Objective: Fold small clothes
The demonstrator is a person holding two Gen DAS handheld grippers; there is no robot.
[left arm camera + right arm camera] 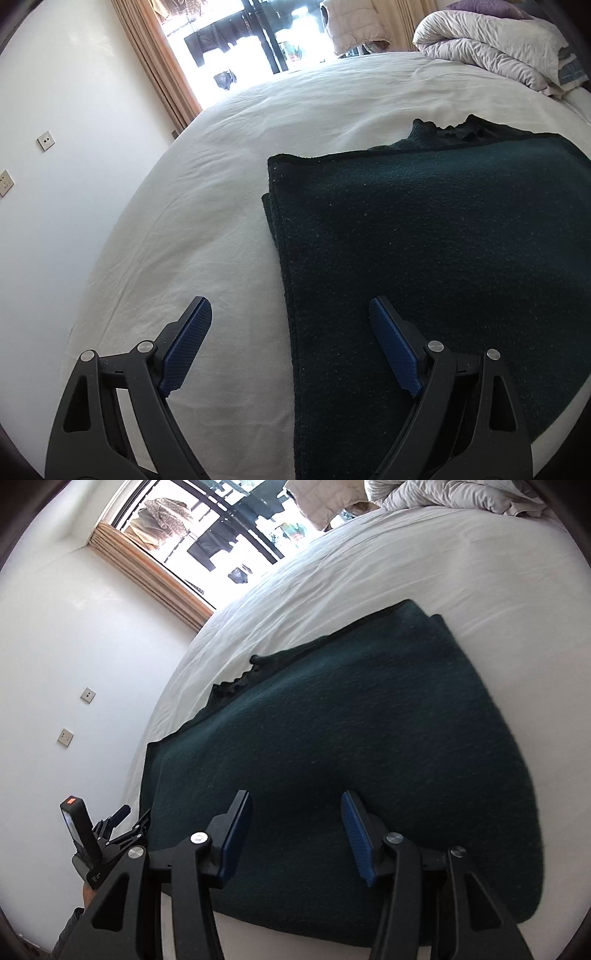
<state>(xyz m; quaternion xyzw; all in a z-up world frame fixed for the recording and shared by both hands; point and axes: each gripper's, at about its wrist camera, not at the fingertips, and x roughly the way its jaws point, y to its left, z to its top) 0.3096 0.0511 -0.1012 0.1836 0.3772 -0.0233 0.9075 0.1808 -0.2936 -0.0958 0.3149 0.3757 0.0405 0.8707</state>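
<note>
A dark green knitted sweater (pixel 424 240) lies folded into a rough rectangle on the white bed sheet (pixel 221 166), its scalloped collar at the far end. My left gripper (pixel 289 302) is wide open above the sweater's near left edge, one finger over the sheet and one over the knit, with nothing between the pads. In the right wrist view the sweater (pixel 332 738) fills the middle. My right gripper (pixel 295 795) hovers over its near edge, partly open and holding nothing. The left gripper (pixel 118 819) shows at the lower left, beside the sweater's corner.
A crumpled pale duvet (pixel 491 44) is heaped at the bed's far right. A bright window (pixel 251 37) with a tan curtain (pixel 155 62) lies beyond the bed. The white wall (pixel 55 110) with two sockets runs along the left. A person's hand (pixel 86 897) holds the left gripper.
</note>
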